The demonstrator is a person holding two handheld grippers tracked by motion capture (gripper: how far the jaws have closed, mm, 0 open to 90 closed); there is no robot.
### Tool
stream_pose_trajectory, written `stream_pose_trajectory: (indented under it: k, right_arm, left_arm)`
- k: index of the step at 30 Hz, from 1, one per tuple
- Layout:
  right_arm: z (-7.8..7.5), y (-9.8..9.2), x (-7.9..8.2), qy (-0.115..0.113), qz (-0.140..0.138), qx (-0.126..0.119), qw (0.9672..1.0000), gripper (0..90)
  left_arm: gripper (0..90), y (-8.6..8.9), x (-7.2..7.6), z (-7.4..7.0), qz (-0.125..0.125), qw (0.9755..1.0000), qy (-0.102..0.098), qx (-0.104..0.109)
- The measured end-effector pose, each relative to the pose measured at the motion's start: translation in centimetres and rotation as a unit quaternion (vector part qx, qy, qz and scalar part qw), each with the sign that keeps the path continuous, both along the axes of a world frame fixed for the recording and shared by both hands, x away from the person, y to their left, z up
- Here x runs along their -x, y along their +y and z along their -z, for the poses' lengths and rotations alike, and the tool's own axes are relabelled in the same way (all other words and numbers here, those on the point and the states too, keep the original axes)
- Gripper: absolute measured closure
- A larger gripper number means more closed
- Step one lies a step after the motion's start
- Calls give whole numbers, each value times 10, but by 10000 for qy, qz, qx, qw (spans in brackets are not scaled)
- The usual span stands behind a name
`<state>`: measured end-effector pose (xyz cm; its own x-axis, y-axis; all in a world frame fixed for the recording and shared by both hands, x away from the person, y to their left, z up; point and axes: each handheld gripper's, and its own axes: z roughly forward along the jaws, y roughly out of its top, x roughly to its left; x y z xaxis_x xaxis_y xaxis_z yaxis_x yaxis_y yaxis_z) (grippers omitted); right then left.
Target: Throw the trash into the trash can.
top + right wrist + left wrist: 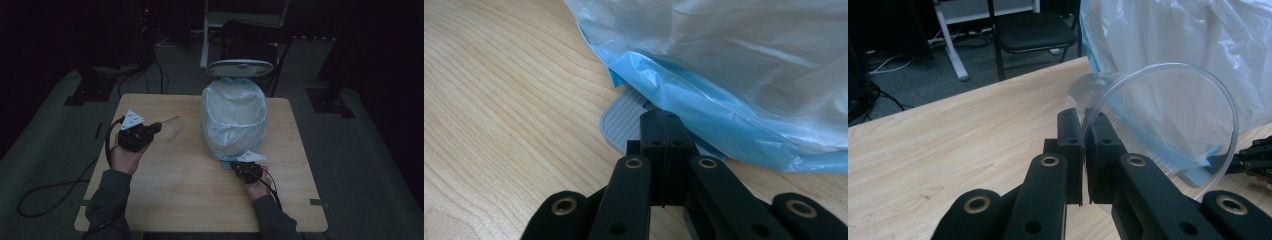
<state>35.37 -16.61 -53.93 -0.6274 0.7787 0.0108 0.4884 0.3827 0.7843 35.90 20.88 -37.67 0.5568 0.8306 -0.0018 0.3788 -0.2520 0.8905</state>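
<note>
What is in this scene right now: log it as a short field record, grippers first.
left gripper: fingers shut on the rim of the clear plastic cup, cup lying sideways above the table
right gripper: fingers shut, pressed down on the grey pedal at the bin's base
bin: lined with a pale blue bag, lid raised
table: light wood, holds the bin
behind the table: a black folding chair

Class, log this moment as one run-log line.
left gripper: shut on cup rim, cup off table | right gripper: shut, on bin pedal | lid: up
</note>
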Motion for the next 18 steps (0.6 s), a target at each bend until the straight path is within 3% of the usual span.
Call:
stream_pose_trajectory:
  k: [18]
  right_arm:
    - [0, 0, 0, 3, -3, -1, 10000, 900]
  left_arm:
    - [875, -5, -5, -21, 96, 9997, -212, 34]
